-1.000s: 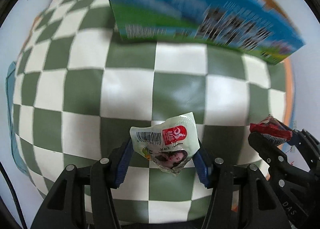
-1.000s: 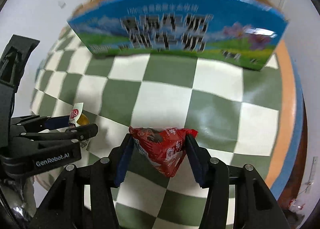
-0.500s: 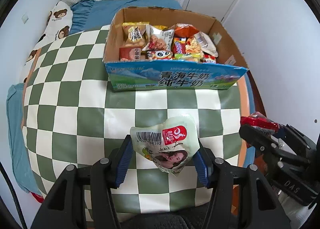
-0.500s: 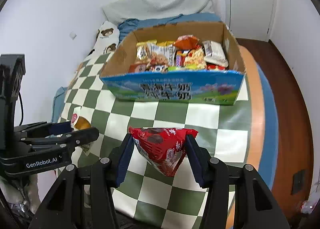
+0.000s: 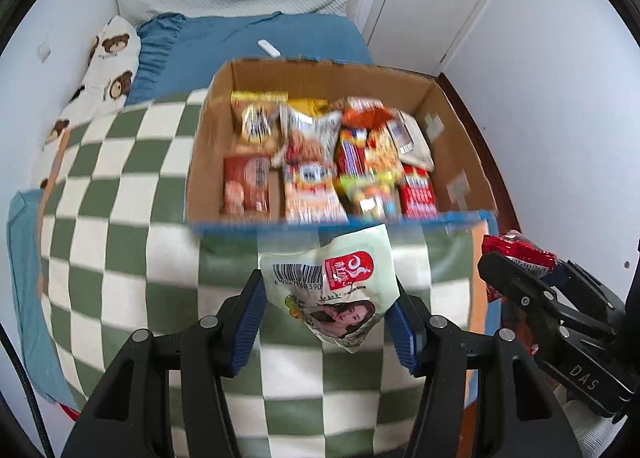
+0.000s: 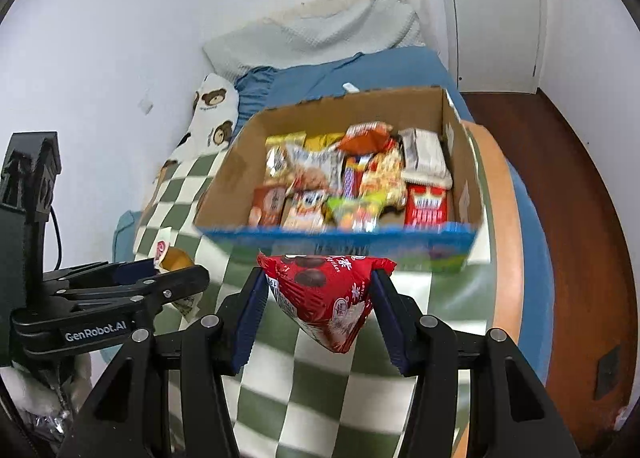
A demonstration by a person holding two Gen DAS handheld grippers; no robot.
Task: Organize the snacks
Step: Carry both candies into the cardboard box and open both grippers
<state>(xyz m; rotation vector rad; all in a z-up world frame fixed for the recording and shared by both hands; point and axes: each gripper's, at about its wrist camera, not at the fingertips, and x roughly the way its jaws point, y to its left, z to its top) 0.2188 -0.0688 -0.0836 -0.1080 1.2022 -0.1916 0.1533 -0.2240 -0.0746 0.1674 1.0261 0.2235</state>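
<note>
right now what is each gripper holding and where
Left gripper: pale green snack packet, clamped at its side edges. Right gripper: red snack packet, likewise.

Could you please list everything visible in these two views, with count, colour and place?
Box: one, brown cardboard with blue front, on the quilt.
Snack packs: many, mixed colours, inside the box.
Quilt: one, green-white check, over the bed.
Sheet: one, blue, behind the box.
Bear pillow: one, white, left.
Door: one, white, far right.
Green packet: one, in left hand-held gripper.
Red packet: one, in right hand-held gripper.
</note>
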